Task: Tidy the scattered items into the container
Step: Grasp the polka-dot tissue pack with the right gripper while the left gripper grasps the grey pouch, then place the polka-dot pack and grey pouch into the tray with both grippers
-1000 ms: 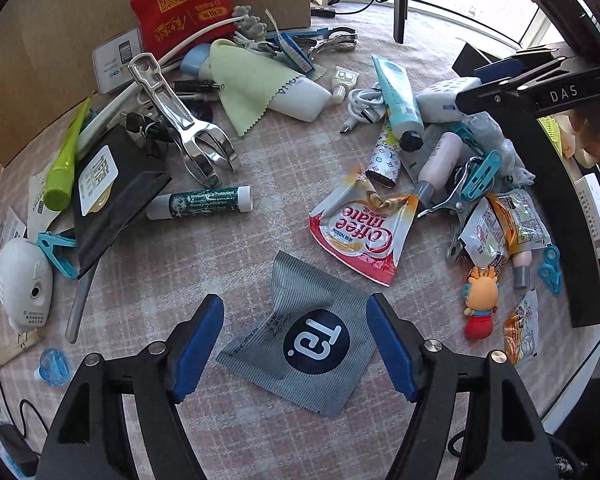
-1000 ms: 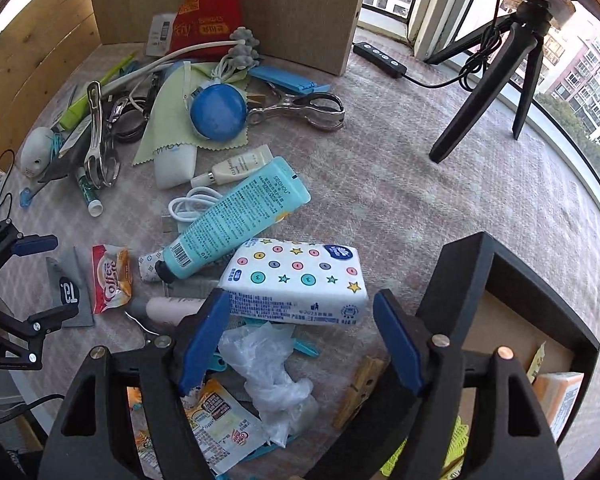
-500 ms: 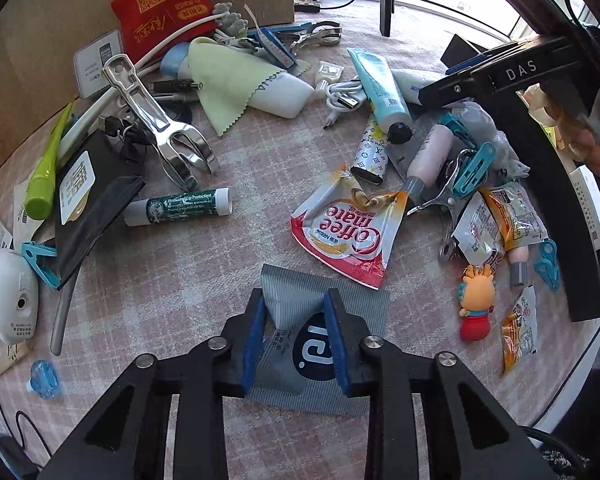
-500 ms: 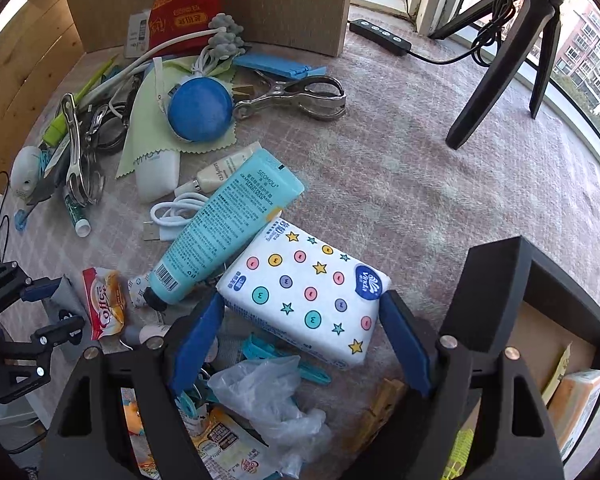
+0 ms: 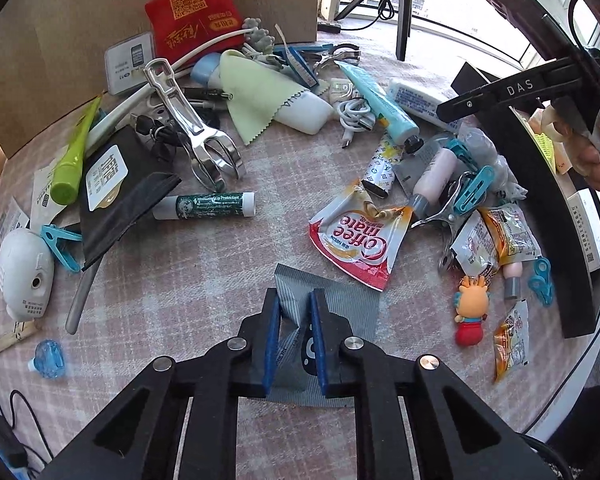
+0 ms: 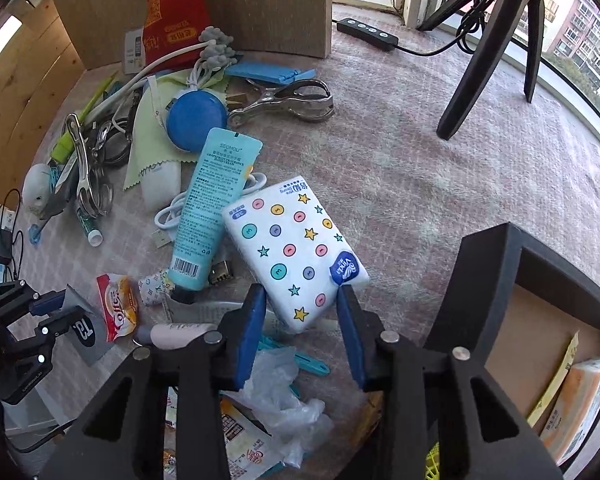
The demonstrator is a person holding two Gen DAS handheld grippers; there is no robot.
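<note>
left gripper (image 5: 294, 320) closing, pinching grey sachet (image 5: 340, 304) | right gripper (image 6: 302, 316) closing around tissue pack (image 6: 296, 252)

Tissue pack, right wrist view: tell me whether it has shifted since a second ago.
Yes. The tissue pack has turned from crosswise to diagonal, its far end swinging against the blue tube, between the closing right gripper.

The left gripper (image 5: 294, 334) is built of matte black plastic linkage arms with triangular cut-outs, joined by 4 round silver screws, and carries 2 flat blue pads (image 5: 271, 340). The right gripper (image 6: 302, 334) has the same black frame, silver screws and blue pads (image 6: 249, 336). Seen from the left wrist, its black body bears white "DAS" lettering.
</note>
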